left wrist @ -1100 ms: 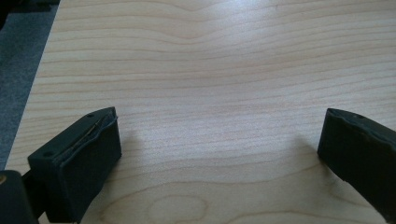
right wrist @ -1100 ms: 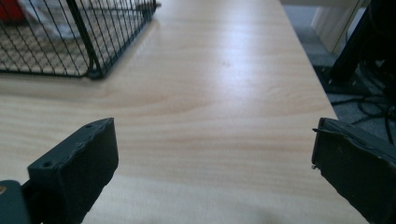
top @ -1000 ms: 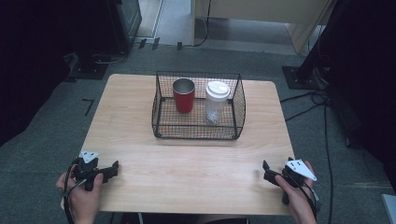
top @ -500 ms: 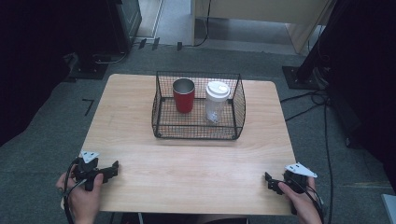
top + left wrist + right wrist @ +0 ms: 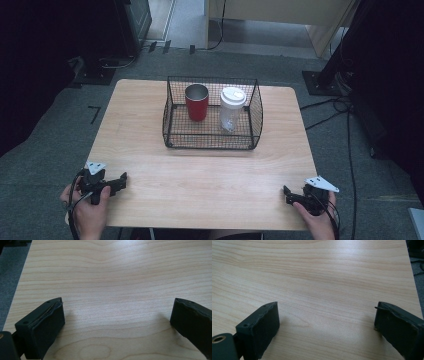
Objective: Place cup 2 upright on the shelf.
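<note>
Resting at the near edge of the table [image 5: 150, 150], both tools are parked and holding nothing. The left tool [image 5: 121, 181] sits at the near-left corner with its jaws spread wide, bare wood between them in the left gripper view. The right tool [image 5: 287, 195] is at the near-right corner, same deal: jaws released, empty, plain tabletop between them in the right gripper view.

Further back, mid-table toward the far side, there's the wire basket [image 5: 210, 142]. Inside it stand a red cup [image 5: 196, 103] on the left and a clear bottle with a white lid [image 5: 231, 109] on the right, both upright, just beside each other.

So everything lies straight ahead and well apart from both tools. I'd guess the cup is the left hand's reach and the bottle the right's, coming in over the basket rim from above.
</note>
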`<act>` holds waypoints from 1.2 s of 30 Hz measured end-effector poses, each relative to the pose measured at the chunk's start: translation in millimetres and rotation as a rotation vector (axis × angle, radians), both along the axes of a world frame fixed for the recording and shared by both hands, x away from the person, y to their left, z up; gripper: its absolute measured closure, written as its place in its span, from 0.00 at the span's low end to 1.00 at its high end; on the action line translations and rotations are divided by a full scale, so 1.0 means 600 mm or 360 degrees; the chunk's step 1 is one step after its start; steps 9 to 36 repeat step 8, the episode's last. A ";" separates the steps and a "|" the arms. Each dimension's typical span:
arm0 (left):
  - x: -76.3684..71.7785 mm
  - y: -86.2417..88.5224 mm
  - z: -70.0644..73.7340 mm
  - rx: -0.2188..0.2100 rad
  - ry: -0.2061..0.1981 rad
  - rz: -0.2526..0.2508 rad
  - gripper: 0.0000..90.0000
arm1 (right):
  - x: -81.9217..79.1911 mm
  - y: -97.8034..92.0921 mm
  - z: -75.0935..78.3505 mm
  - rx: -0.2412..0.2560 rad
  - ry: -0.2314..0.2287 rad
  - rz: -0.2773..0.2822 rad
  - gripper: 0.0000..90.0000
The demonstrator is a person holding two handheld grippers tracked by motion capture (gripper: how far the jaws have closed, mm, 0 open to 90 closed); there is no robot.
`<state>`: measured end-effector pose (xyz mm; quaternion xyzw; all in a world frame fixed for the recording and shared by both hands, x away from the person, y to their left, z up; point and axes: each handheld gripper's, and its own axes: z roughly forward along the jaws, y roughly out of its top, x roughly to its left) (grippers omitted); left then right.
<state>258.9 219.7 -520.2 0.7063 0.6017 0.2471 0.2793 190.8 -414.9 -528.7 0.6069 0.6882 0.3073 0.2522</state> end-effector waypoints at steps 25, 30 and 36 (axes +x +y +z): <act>0.007 -0.012 0.000 0.0000 0.0000 -0.0015 0.00 | -0.007 0.006 0.000 0.0004 -0.0001 -0.0002 0.06; 0.007 -0.012 0.000 0.0000 0.0000 -0.0015 0.00 | -0.007 0.006 0.000 0.0004 -0.0001 -0.0002 0.06; 0.007 -0.012 0.000 0.0000 0.0000 -0.0015 0.00 | -0.007 0.006 0.000 0.0004 -0.0001 -0.0002 0.06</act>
